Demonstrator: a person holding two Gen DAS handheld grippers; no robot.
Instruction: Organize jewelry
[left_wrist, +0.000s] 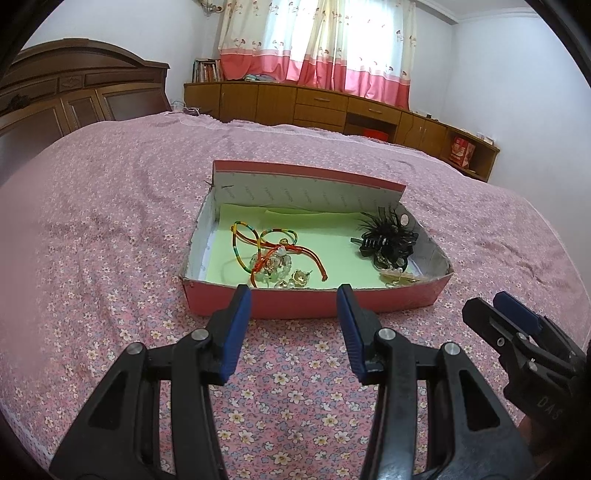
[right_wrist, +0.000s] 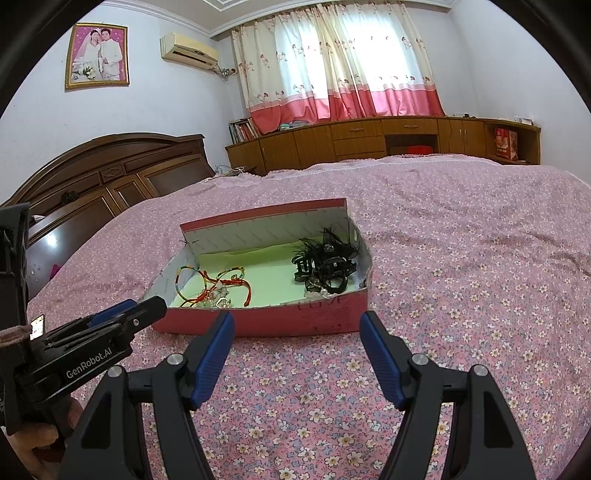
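A shallow pink box (left_wrist: 295, 304) (right_wrist: 280, 321) with a green paper floor lies on the bed. In its left part lie a multicoloured cord bracelet (left_wrist: 243, 236) (right_wrist: 192, 282), a red cord (left_wrist: 310, 256) and clear bead jewelry (left_wrist: 275, 267). In its right part lie black hair clips with feathers (left_wrist: 388, 240) (right_wrist: 328, 264) and a small gold piece (left_wrist: 397, 277). My left gripper (left_wrist: 293, 306) is open and empty, just before the box's near wall. My right gripper (right_wrist: 297, 332) is open and empty, also before the box; it shows at the right in the left wrist view (left_wrist: 495, 314).
The bed has a pink floral cover (left_wrist: 110, 240) (right_wrist: 480, 277). A dark wooden headboard (right_wrist: 110, 177) stands at the left. A low wooden cabinet (left_wrist: 332, 107) (right_wrist: 369, 140) runs under the curtained window at the back.
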